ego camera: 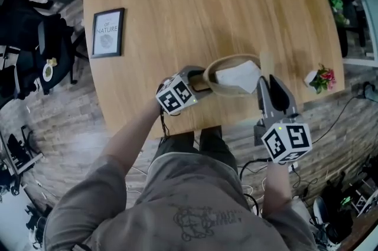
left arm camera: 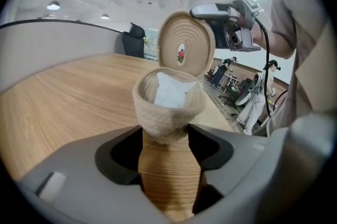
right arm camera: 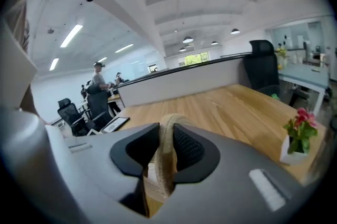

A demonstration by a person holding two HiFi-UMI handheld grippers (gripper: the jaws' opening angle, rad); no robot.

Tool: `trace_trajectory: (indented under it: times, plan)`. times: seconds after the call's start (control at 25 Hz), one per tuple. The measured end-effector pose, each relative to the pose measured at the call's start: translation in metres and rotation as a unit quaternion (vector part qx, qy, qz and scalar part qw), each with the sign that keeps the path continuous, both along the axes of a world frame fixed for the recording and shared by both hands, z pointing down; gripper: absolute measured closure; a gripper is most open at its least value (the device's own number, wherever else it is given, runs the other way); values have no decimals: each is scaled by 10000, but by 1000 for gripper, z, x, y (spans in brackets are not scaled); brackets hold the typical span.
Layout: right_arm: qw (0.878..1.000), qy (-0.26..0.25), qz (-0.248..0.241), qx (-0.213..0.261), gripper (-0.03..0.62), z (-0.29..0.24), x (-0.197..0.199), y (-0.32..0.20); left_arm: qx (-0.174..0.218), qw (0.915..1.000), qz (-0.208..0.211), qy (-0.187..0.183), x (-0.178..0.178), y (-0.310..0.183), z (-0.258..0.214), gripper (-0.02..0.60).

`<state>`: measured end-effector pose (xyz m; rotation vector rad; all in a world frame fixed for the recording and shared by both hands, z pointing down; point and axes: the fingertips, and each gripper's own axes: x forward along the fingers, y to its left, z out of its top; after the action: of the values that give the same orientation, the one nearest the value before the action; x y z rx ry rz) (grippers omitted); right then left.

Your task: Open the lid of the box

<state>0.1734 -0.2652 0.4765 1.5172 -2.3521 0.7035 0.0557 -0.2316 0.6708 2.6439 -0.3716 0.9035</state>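
A round woven rope box (ego camera: pixel 220 85) stands near the front edge of the wooden table (ego camera: pixel 177 2), with white paper (ego camera: pixel 239 75) inside it. My left gripper (ego camera: pixel 201 82) comes at the box from the left. In the left gripper view the box (left arm camera: pixel 168 107) sits between the jaws (left arm camera: pixel 167 136), and both pads press on its wall. The round lid (left arm camera: pixel 187 49) is raised on edge above and behind the box. My right gripper (left arm camera: pixel 206 10) is shut on the lid's rim. In the right gripper view the lid (right arm camera: pixel 166 133) is pinched edge-on between the pads (right arm camera: pixel 166 153). From the head view the right gripper (ego camera: pixel 267 82) is just right of the box.
A framed print (ego camera: pixel 108 32) lies at the table's left side. A small white pot of pink flowers (ego camera: pixel 319 78) stands at the right edge, also in the right gripper view (right arm camera: pixel 299 136). Office chairs (ego camera: pixel 53 55) and cables crowd the floor around the table.
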Motion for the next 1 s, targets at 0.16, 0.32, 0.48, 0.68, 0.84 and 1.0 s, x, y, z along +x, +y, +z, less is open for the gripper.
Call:
trace_trajectory:
  times: [0.16, 0.32, 0.48, 0.68, 0.84, 1.0]
  plan:
    - [9935, -732, 797, -351, 501, 4, 44, 3, -164, 9996, -219, -36, -4, -1, -3, 330]
    - [9891, -1041, 985, -347, 500, -1, 56, 6, -22, 9990, -444, 9, -14, -5, -17, 342]
    - [9906, -1131, 765, -99, 500, -28, 48, 1, 377, 9963, -768, 43, -31, -13, -44, 337]
    - [9923, -967, 513, 580, 500, -88, 38, -2, 1055, 9837, -1443, 190, -49, -39, -119, 365]
    - [9870, -876, 384, 1292, 500, -151, 30, 1, 1700, 9637, -1956, 649, -60, -60, -204, 368]
    - [9776, -707, 239, 1968, 500, -212, 25, 11, 2364, 9424, -2141, 1005, -63, -67, -291, 400]
